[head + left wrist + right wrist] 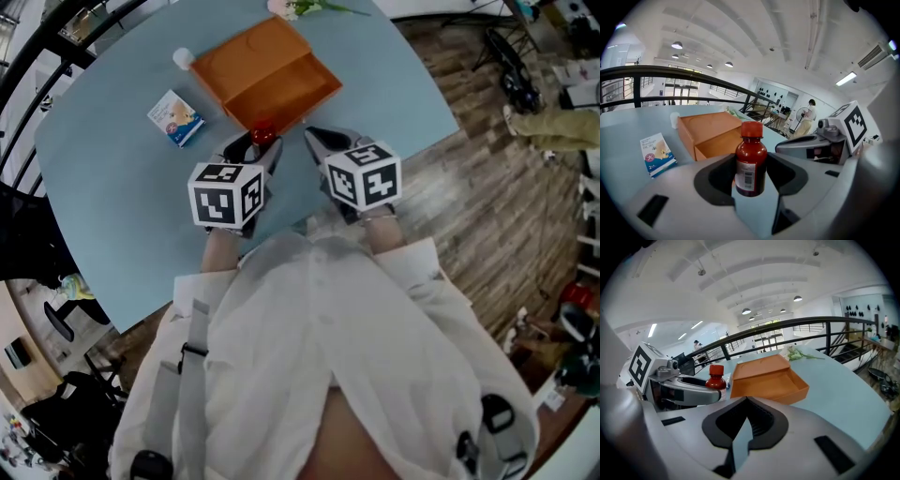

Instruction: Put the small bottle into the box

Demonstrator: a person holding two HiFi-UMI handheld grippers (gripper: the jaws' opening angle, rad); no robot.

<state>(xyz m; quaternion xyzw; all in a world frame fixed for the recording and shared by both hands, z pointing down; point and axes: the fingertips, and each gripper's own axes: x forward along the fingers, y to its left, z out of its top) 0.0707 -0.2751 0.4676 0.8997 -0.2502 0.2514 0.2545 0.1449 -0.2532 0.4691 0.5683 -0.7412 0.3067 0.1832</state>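
A small dark-red bottle with a red cap stands upright between the jaws of my left gripper, which is shut on it. In the head view the bottle is just in front of the near corner of the open orange box. The box's lid lies flat beside its empty tray. My right gripper hovers to the right of the left one, shut with nothing in it, and faces the box. From there the bottle shows at the left.
A small blue-and-white carton lies left of the box. A white round object sits at the box's far left corner, and flowers lie beyond it. The light-blue table's right edge drops to a wooden floor.
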